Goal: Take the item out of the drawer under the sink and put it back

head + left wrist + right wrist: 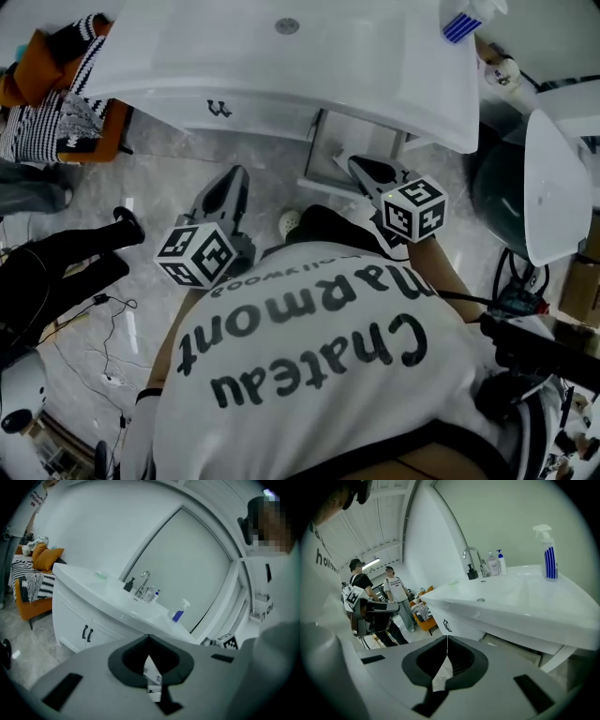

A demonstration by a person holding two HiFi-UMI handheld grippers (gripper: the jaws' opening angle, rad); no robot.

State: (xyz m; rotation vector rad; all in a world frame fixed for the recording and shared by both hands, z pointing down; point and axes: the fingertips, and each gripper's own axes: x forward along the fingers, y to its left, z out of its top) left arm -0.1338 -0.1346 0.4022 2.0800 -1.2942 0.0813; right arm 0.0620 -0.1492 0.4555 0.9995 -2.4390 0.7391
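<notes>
Head view looks down over the person's white printed shirt (309, 375) to both grippers held out low toward the white sink (281, 66), neither touching it. The left gripper (149, 637) has its jaws together at the tips. A small white scrap with dark print shows in the slit behind them, and I cannot tell what it is. The right gripper (447, 637) is likewise closed tip to tip with nothing between its jaws, only floor showing through. On the sink's top a spray bottle (549, 555) with blue stripes stands near the edge, apart from the faucet (472, 557) and the small bottles clustered beside it. The cabinet front (75, 620) below carries two black handles (87, 633) and looks shut. The item itself I cannot make out in any view. An orange chair (35, 606) with striped cloth sits off to the left, and two people (396, 592) stand well back.
</notes>
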